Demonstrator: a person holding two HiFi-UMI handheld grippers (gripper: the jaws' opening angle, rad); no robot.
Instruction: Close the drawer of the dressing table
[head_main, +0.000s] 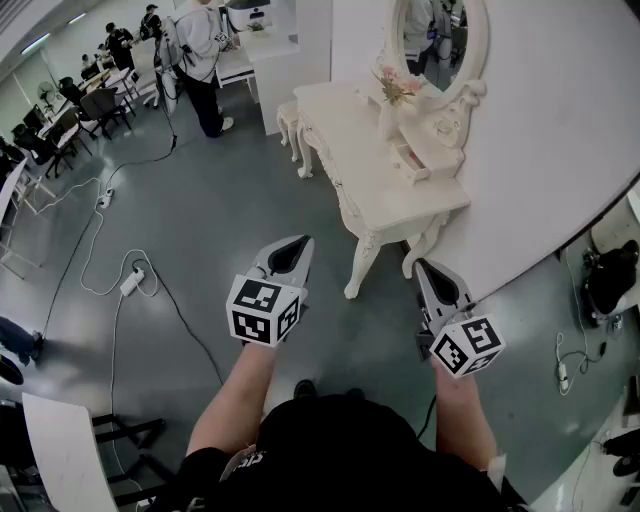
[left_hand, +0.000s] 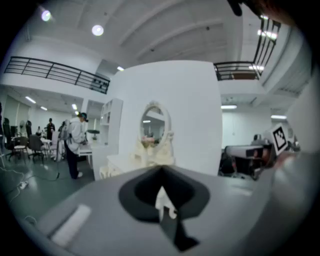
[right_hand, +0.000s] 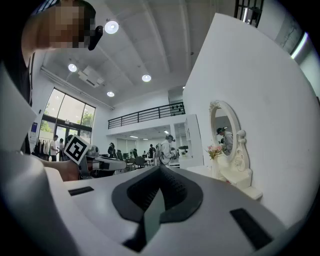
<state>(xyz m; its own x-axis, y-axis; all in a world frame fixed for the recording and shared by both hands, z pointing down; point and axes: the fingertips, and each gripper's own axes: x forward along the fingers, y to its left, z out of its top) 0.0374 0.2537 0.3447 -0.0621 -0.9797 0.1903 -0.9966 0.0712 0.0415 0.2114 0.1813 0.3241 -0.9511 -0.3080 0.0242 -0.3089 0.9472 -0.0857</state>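
The white dressing table stands against the wall ahead of me, with an oval mirror and pink flowers on it. A small drawer under the mirror is pulled out towards me. My left gripper is held in the air well short of the table's near corner, its jaws together and empty. My right gripper hangs near the table's front leg, also shut and empty. In the left gripper view the left gripper points at the table. The right gripper has the mirror to its right.
A white stool stands at the table's far end. A person stands beyond it by a desk. Cables and a power strip lie on the grey floor to the left. A white wall runs along the right.
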